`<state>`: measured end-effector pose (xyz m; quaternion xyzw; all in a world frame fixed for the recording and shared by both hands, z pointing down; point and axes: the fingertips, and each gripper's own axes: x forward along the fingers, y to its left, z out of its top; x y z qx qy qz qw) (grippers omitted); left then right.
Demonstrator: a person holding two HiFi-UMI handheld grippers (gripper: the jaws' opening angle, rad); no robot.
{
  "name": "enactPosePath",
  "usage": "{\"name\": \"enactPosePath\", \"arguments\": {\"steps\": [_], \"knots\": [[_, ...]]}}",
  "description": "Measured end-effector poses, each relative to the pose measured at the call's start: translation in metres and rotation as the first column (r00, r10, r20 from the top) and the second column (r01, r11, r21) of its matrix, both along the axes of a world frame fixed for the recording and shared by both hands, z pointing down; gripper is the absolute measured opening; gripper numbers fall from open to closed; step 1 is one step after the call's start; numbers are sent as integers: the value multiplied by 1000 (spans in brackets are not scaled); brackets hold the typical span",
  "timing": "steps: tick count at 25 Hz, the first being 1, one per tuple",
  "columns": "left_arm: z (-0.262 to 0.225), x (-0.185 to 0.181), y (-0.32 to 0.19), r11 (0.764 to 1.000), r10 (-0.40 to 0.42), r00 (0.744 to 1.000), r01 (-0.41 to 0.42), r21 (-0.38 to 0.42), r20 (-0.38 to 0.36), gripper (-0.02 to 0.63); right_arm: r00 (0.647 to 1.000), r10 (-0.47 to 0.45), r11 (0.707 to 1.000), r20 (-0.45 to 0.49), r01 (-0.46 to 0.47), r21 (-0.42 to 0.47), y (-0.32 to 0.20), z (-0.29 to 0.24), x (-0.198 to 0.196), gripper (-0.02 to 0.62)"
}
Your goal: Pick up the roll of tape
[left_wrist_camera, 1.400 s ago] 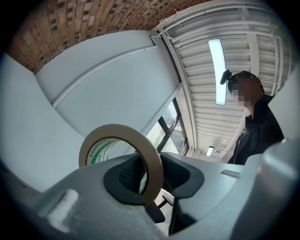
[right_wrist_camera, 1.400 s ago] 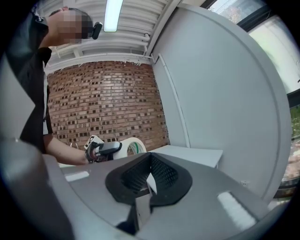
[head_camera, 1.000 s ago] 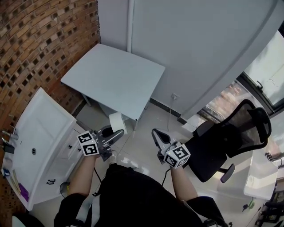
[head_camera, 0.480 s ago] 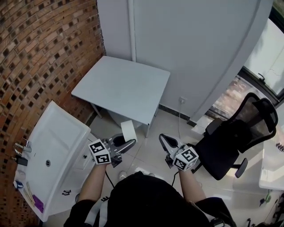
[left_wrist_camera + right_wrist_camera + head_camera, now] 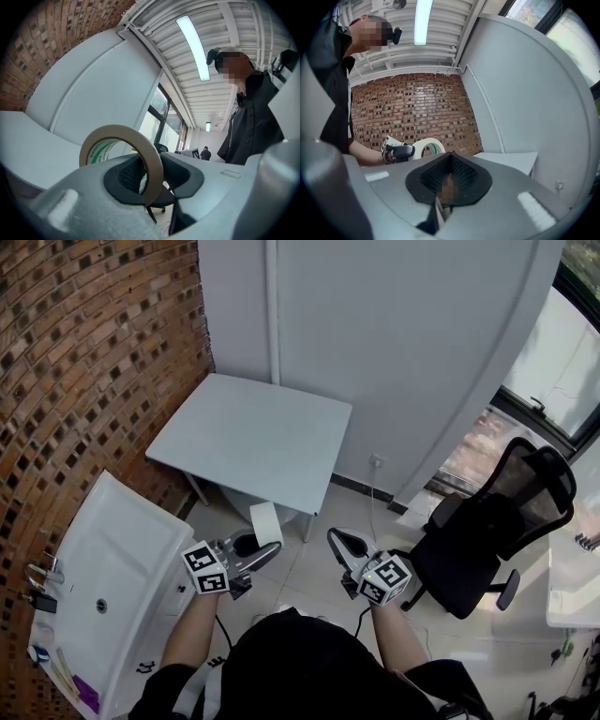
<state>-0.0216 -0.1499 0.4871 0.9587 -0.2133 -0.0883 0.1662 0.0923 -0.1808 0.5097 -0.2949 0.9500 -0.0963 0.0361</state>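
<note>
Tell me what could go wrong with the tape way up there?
The left tool pinches only one side of the roll of tape, so the roll might tip or slip out. It hangs over the floor, beside the gray table, not above it, so a drop could send it rolling away. The right tool is shut and empty, off to the side, so it probably could not catch it.

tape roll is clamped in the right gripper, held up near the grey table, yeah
No: it is the left gripper that clamps the tape roll, held up near the grey table, as the left gripper view shows. The right gripper is shut on nothing.
</note>
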Motion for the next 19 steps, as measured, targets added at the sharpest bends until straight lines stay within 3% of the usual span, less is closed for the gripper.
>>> {"name": "enactPosePath", "arguments": {"steps": [13, 19], "knots": [[5, -17, -7, 999, -16, 997, 14, -29, -80, 110, 999, -43, 999, -29, 42, -9, -2, 3, -19, 3], [5, -32, -8, 997, -31, 988, 19, -76, -154, 110, 990, -69, 997, -119, 71, 10, 1, 15, -29, 3]]}}
